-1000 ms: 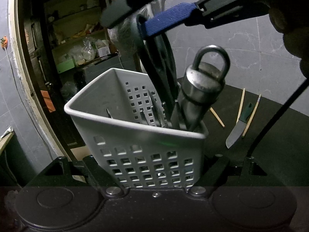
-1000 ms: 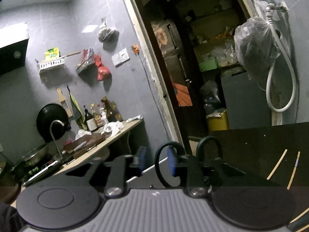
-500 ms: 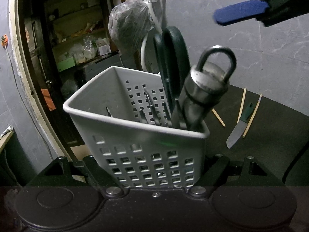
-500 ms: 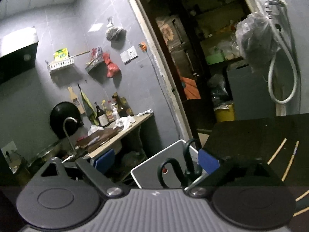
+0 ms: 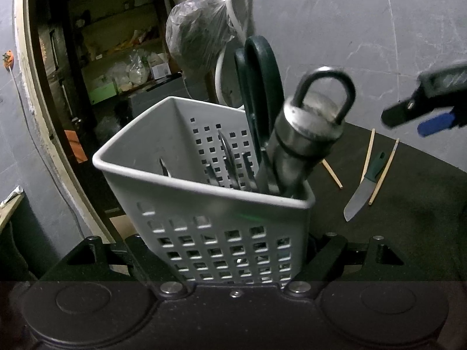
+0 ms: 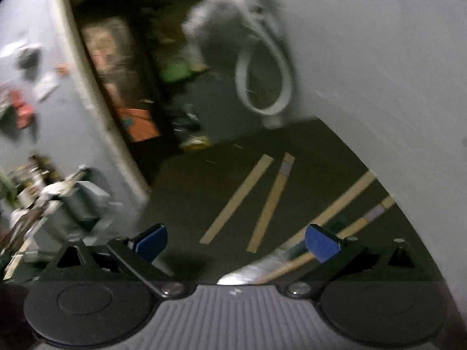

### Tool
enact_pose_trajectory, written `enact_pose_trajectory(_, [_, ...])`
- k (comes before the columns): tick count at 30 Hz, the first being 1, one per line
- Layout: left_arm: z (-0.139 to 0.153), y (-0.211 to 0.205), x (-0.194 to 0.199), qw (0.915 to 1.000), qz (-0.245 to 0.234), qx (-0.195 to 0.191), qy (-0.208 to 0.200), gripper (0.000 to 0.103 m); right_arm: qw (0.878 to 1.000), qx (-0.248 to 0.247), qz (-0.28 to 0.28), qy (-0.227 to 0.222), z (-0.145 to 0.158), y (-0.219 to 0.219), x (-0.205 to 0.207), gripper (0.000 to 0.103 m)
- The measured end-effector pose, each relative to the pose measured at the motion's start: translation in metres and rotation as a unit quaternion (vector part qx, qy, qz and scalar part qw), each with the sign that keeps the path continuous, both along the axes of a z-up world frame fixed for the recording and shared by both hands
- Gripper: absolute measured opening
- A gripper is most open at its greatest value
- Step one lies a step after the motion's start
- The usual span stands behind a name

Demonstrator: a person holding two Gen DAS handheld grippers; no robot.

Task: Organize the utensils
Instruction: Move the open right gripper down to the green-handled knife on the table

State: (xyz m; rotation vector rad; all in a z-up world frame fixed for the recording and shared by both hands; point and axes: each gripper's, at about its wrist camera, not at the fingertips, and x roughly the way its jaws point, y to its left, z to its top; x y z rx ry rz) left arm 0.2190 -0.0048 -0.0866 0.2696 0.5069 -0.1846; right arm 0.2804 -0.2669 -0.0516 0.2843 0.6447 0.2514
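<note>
My left gripper [image 5: 233,250] is shut on a grey perforated utensil basket [image 5: 204,204], gripping its lower sides. In the basket stand green-handled scissors [image 5: 262,87], a metal tool with a ring top [image 5: 309,134] and some cutlery. My right gripper [image 6: 236,240] hangs low over the dark table [image 6: 204,180] with its jaws opening and nothing between the blue pads [image 6: 322,243]. Just below it lie a green-handled knife [image 6: 256,271] and wooden chopsticks [image 6: 236,199]. In the left wrist view the right gripper [image 5: 420,121] is at the right, above the knife [image 5: 362,192].
More chopsticks [image 5: 368,157] lie scattered on the table beside the knife. A grey wall with a white hose [image 6: 262,87] and a plastic bag [image 5: 201,38] rises behind the table. An open doorway [image 5: 102,58] is at the left.
The right gripper let go of the scissors, which now stand in the basket. It swung right and down over the table with its jaws spread. The left gripper and basket stayed put.
</note>
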Motion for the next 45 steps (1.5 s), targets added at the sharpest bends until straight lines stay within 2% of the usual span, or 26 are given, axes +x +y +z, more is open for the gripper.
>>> enact_pose_trajectory(3, [0.001,-0.003,0.000,1.0000,0.001,0.006,0.001,0.083,1.000,-0.005,-0.013,0.004,-0.017,-0.008,0.020,0.103])
enact_pose_trajectory(8, [0.003,-0.006,0.001,0.9999,0.006,0.014,0.005,0.083,1.000,0.026,-0.006,0.016,-0.038,-0.012,0.053,0.100])
enact_pose_trajectory(10, [0.004,-0.007,0.002,0.9998,0.007,0.016,0.006,0.083,0.999,0.031,-0.003,0.022,-0.043,-0.013,0.062,0.096])
enact_pose_trajectory(12, [0.004,-0.008,0.001,0.9998,0.008,0.019,0.006,0.083,0.999,0.021,-0.009,0.043,-0.049,-0.012,0.072,0.087])
enact_pose_trajectory(17, [0.005,-0.013,0.002,0.9997,0.013,0.021,0.006,0.083,0.996,0.017,-0.036,0.085,-0.064,-0.016,0.085,0.075])
enact_pose_trajectory(24, [0.005,-0.013,-0.001,0.9996,0.017,0.021,0.005,0.084,0.995,-0.011,-0.053,0.086,-0.064,-0.017,0.088,0.074])
enact_pose_trajectory(26, [0.005,-0.013,-0.001,0.9996,0.017,0.021,0.005,0.084,0.992,-0.022,-0.059,0.107,-0.066,-0.013,0.093,0.074])
enact_pose_trajectory(30, [0.005,-0.013,-0.001,0.9996,0.019,0.019,0.006,0.084,0.992,-0.045,-0.055,0.100,-0.067,-0.003,0.087,0.074])
enact_pose_trajectory(36, [0.005,-0.012,-0.002,0.9996,0.019,0.019,0.006,0.084,0.992,-0.061,-0.053,0.097,-0.066,0.002,0.077,0.050])
enact_pose_trajectory(45, [0.005,-0.012,-0.001,0.9997,0.016,0.020,0.006,0.084,0.991,-0.059,-0.057,0.102,-0.062,0.002,0.078,0.040])
